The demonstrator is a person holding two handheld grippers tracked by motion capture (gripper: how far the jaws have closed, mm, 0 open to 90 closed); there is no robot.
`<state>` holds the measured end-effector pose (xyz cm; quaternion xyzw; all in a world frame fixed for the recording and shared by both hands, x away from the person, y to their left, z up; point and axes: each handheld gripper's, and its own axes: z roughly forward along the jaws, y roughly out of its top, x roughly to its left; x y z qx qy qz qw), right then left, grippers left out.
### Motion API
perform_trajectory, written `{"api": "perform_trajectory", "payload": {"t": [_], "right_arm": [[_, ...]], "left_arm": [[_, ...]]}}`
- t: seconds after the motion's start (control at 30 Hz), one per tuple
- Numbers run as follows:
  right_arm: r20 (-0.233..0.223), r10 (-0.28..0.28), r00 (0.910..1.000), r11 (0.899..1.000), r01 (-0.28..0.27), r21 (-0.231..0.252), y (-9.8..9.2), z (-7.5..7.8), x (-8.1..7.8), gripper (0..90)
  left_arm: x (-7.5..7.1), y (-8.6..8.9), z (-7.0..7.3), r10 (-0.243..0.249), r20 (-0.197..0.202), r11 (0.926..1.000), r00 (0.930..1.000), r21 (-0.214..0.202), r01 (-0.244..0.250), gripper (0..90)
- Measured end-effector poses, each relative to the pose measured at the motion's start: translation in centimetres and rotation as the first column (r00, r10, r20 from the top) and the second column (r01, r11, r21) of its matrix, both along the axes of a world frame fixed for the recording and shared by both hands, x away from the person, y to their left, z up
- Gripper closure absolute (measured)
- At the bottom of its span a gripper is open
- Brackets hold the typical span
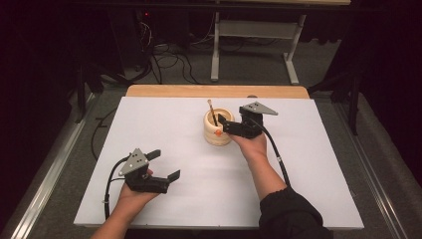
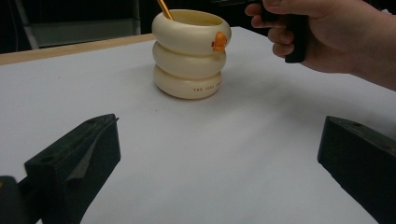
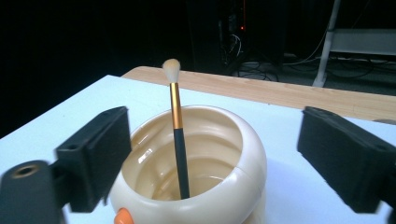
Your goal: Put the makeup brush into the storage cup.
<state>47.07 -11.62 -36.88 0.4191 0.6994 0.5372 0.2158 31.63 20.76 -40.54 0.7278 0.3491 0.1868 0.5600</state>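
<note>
White sheet (image 1: 164,129) covers wooden tabletop (image 1: 199,91); bare wood strip exposed along far edge. Beyond table: grey carpeted floor (image 1: 249,64), tangled black cables (image 1: 169,62), white metal table frame (image 1: 254,31). Background dark.

The white rectangular table sheet (image 1: 164,129) is lit brightly from above; the surroundings are left dark, and soft shadows are cast.
</note>
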Motion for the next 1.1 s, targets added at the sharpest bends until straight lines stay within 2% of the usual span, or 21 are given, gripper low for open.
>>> {"api": "perform_trajectory", "payload": {"t": [0.13,0.47,0.6,0.67,0.77,0.9,1.1], "right_arm": [[-0.014,0.012,0.9998,1.0,-0.012,-0.008,-0.1,0.0,0.0,1.0],[-0.013,0.028,0.9995,0.999,-0.029,-0.035,-0.2,0.1,-0.4,0.9],[-0.018,0.037,0.9992,0.998,-0.038,-0.041,-0.3,0.2,-1.0,0.9],[0.005,0.032,0.9995,0.999,-0.031,-0.039,-0.4,0.1,-1.5,0.9],[0.001,0.041,0.9992,0.998,-0.041,-0.037,-0.8,-0.1,-2.2,1.0],[0.006,0.043,0.9991,0.998,-0.042,-0.054,-1.7,-0.4,-3.2,1.0],[0.025,0.04,0.9989,0.998,-0.038,-0.05,-3.5,-0.3,-4.9,1.0]], "left_arm": [[0.0,0.0,0.1,0.005,0.003,1.0,1.0,-0.005,-0.005,0.0],[0.1,0.1,0.0,0.007,-0.001,1.0,1.0,0.004,-0.007,0.1],[0.2,0.2,0.1,0.009,-0.006,0.9999,0.9999,0.006,-0.009,0.1],[0.2,0.4,0.2,0.017,-0.008,0.9999,0.9998,-0.001,-0.017,0.1],[0.2,0.6,0.2,0.025,-0.009,0.9997,0.9996,0.0,-0.025,0.1],[0.3,0.7,0.2,0.037,-0.011,0.9993,0.9993,0.0,-0.037,0.1],[0.2,0.6,0.2,0.04,-0.014,0.9992,0.9991,0.002,-0.04,0.1]]}}
